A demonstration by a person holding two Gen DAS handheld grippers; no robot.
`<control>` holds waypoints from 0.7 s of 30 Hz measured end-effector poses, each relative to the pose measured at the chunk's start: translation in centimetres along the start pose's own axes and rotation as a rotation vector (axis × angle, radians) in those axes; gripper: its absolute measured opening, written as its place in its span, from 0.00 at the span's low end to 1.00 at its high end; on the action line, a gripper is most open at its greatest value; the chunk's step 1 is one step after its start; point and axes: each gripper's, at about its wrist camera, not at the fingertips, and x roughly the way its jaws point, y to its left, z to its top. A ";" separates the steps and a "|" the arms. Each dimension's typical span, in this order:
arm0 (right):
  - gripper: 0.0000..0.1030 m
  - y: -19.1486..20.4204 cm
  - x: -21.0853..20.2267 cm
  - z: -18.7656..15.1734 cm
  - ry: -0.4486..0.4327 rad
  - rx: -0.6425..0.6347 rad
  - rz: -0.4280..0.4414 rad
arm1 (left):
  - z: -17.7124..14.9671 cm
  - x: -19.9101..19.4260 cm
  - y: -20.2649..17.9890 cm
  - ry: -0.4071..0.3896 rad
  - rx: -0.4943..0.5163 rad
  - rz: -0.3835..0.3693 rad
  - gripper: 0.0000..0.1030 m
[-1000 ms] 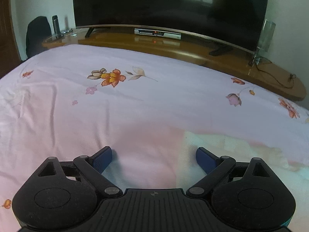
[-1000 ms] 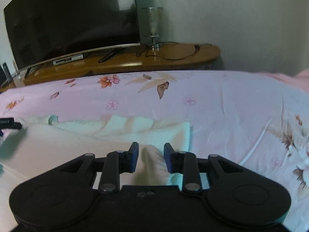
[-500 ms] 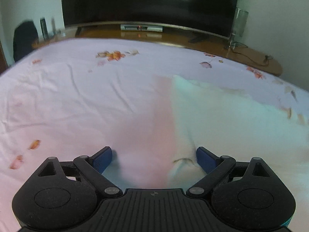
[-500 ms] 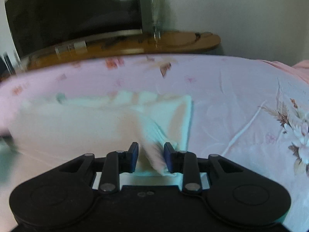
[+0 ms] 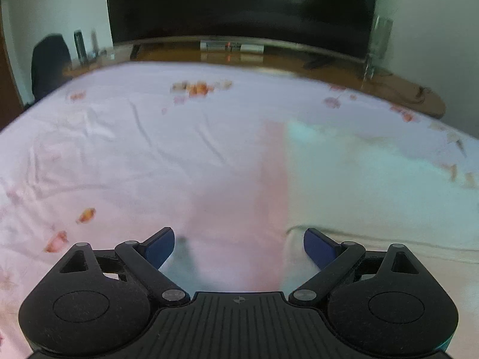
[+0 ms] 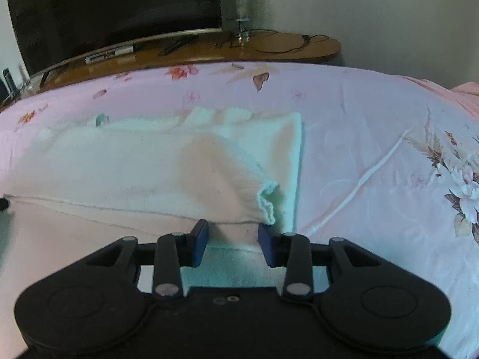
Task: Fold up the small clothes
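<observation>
Right claw [image 6: 233, 240] sits at the lower middle of its frame with blue fingers [image 6: 200, 240] partly spread, straddling the near hem of the pale cream, soft knit garment [image 6: 143, 167] without visibly pinching it. I judge it has just set that edge down or is about to take it. A ruffled cuff [image 6: 266, 202] of the garment lies just above the right-hand finger, folded in over the body, which suggests a sleeve fold is already laid. Left claw [image 5: 239, 246] is spread wide and holds nothing; it hovers over the pink floral bedsheet [image 5: 119, 155], with the garment's left edge [image 5: 359, 185] at its right finger, probably placed to catch that side for the next fold. Beyond the bed, in the upper frame, stand a wooden TV stand [image 6: 269, 49] and a dark television [image 6: 113, 6].
</observation>
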 end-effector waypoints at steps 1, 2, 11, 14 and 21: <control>0.36 0.0 -0.6 0.1 -0.020 0.014 0.015 | 0.1 -1.0 -0.1 -0.031 0.000 -0.019 0.91; 0.37 0.0 -1.1 0.2 -0.044 0.016 0.029 | 0.2 -1.6 -0.3 -0.051 0.004 -0.032 0.91; 0.44 -3.9 0.9 2.8 -0.031 0.149 0.044 | 0.6 1.4 -2.0 -0.005 0.000 -0.035 0.91; 0.41 -4.7 2.0 2.8 0.032 0.209 0.152 | 0.1 2.3 -1.6 0.019 -0.036 -0.031 0.91; 0.18 -4.1 2.4 3.4 0.038 0.206 0.231 | -0.1 2.6 -1.9 0.006 -0.028 -0.029 0.91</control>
